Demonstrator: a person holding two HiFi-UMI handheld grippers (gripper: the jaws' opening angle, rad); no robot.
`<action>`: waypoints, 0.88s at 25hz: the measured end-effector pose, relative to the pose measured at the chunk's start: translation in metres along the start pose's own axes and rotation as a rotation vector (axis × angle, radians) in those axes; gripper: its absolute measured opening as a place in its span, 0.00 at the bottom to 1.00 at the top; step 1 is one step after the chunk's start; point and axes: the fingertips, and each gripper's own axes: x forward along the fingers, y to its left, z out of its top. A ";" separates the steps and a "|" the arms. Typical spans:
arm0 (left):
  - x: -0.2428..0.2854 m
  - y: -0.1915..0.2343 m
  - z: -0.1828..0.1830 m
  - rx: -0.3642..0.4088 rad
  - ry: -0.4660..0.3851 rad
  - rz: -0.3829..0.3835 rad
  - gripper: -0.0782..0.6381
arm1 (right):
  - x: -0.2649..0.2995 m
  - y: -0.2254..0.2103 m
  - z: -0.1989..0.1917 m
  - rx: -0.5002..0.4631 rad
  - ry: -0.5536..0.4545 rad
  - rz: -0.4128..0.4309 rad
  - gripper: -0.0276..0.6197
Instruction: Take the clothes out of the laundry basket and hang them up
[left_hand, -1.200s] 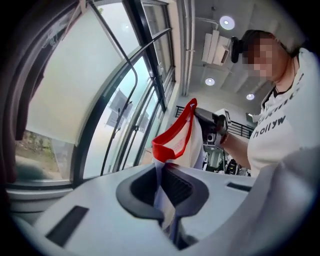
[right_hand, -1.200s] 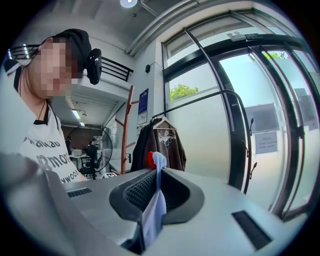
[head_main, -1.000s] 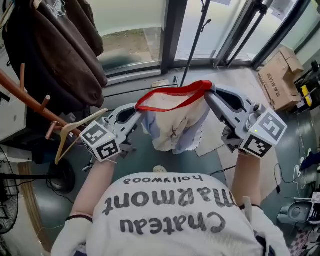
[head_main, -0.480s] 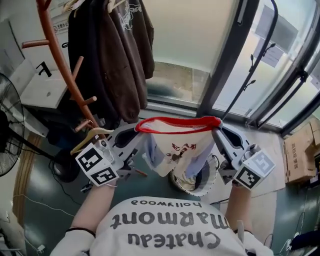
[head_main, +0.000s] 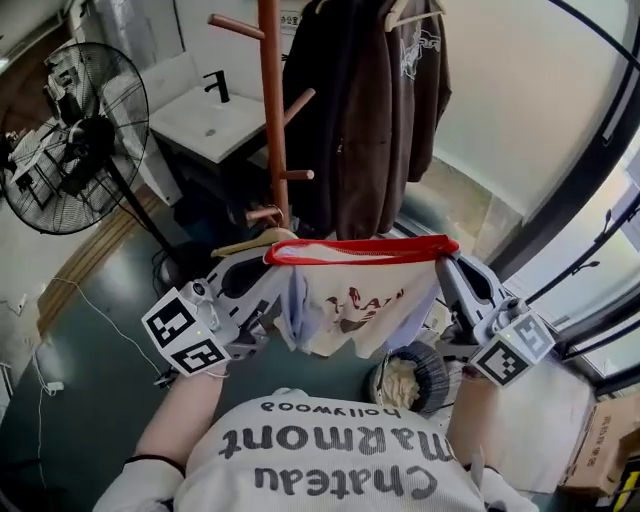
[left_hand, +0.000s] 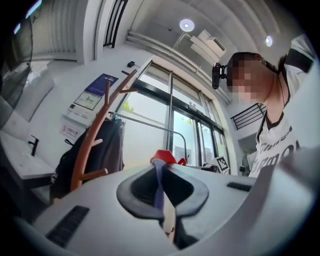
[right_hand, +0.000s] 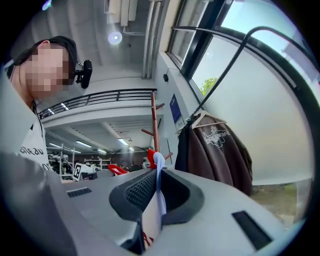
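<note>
The left gripper (head_main: 272, 270) and right gripper (head_main: 446, 264) fingers are pinched tight on the red-edged shirt (head_main: 345, 312) stretched between them.

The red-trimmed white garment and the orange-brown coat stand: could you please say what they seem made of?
Red-trimmed white garment: soft matte cloth, likely cotton; it sags in folds. Orange-brown coat stand: probably wood, smooth finish, round pegs; painted metal possible.

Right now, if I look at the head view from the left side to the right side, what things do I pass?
Fan → left gripper → garment with the red edge, stretched between both grippers → right gripper → cardboard box.
</note>
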 end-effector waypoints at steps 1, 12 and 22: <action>-0.012 0.003 0.003 0.023 0.007 0.038 0.13 | 0.009 0.006 -0.003 0.007 -0.006 0.029 0.11; -0.087 0.070 0.030 0.117 0.041 0.274 0.13 | 0.112 0.048 -0.017 -0.065 0.019 0.180 0.11; -0.048 0.160 0.056 0.146 0.025 0.214 0.13 | 0.197 0.001 -0.004 -0.107 0.038 0.118 0.11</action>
